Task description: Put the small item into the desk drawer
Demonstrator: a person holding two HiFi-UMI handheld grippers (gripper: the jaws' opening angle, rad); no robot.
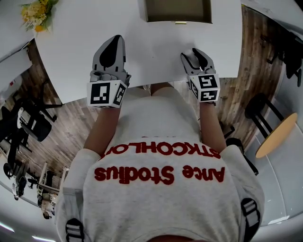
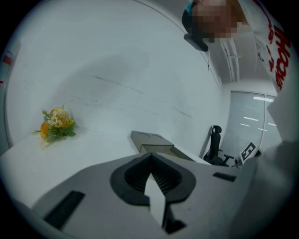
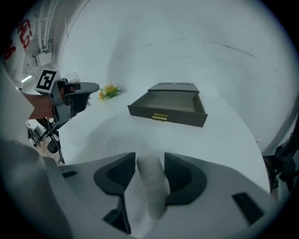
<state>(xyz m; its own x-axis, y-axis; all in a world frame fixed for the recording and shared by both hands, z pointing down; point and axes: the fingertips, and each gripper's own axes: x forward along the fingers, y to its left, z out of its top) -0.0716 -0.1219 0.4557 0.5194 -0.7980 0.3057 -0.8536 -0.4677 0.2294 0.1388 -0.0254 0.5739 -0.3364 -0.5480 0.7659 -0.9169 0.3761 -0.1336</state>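
At the far left corner of the white worktop (image 1: 151, 42) lies a small bunch of yellow and orange flowers (image 1: 35, 12), close to the left edge. That edge runs obliquely toward us, and beyond it we see brown wooden floor (image 1: 71, 118) with black office chairs (image 1: 33, 124).

The left gripper (image 1: 115, 39) hangs over the near part of the worktop, a little inside the near edge. Its jaws are together at the tips and nothing is between them. From its tips to the flowers and to the far edge the white surface is bare.

In the middle, at the far edge, stands the dark grey desk drawer with a brass handle (image 3: 168, 108). It is pulled open, with the handle toward us, and what we see of its inside shows nothing in it. A wide bare strip of worktop separates it from both grippers.

The right gripper (image 3: 150, 158) is also near the near edge, well apart from the left one. Its jaws stand wide apart. In the gap is the small pale grey roll-shaped item (image 3: 153, 186); the pads are close on both sides of it, but we do not see them pressing on it. The item is well apart from the drawer.

Beyond the right edge there is floor again, with a round light-wood table (image 1: 277, 134).
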